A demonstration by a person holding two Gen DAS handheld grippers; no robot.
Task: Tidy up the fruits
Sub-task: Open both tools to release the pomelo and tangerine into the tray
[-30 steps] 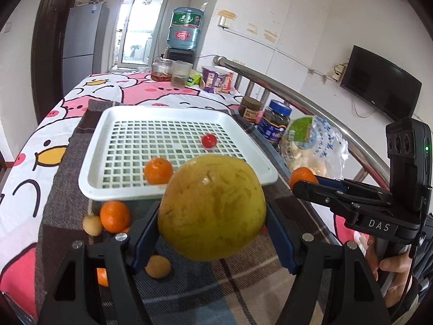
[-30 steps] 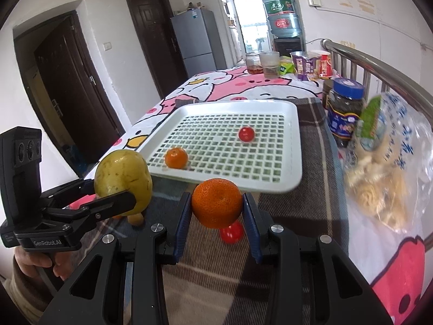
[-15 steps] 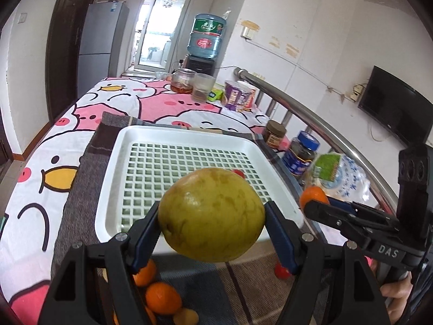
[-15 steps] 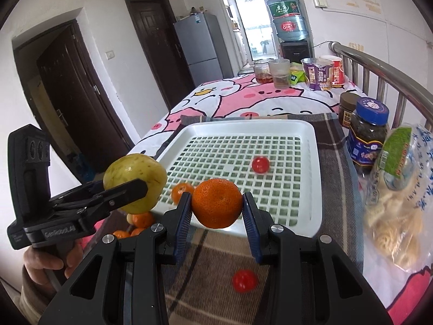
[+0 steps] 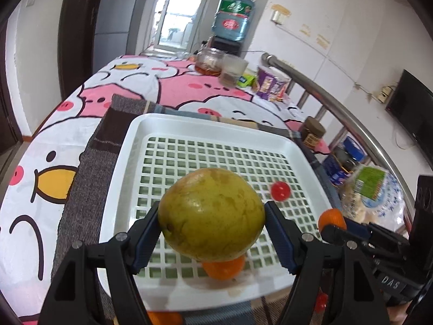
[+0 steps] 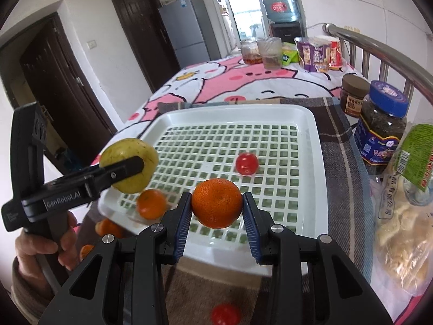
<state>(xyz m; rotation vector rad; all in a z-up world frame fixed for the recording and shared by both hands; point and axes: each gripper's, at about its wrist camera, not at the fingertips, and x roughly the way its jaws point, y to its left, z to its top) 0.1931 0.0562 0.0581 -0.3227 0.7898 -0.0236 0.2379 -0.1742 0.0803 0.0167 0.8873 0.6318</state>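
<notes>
Fruit transfer, both grippers loaded above the white slotted tray, read left to right. At 9 o'clock in the right wrist view, the left gripper has its blue pads pressed on opposite flanks of a large yellow-green pomelo; the jaws stand wide because the fruit is broad, and the grip falls across its widest part, apparently to stop it rolling out. Beneath it, at 6 o'clock of the pomelo in the left wrist view, a mandarin rests on the tray's near-left corner. Toward 5 o'clock of that corner, off the tray, more loose mandarins lie on the checked cloth, presumably awaiting collection. At centre, the right gripper is clamped on a second mandarin, jaws much narrower, the fruit held clear above the tray's near rim. At 1 o'clock of this mandarin a cherry tomato sits on the grid floor; another cherry tomato lies on the cloth at 6 o'clock, outside the tray. Both grippers tilt downward toward the grid, which suggests placement is the step in hand; the raised rim should contain round fruit once released. Jars and a snack bag stand at 3 o'clock, apart from the work.
</notes>
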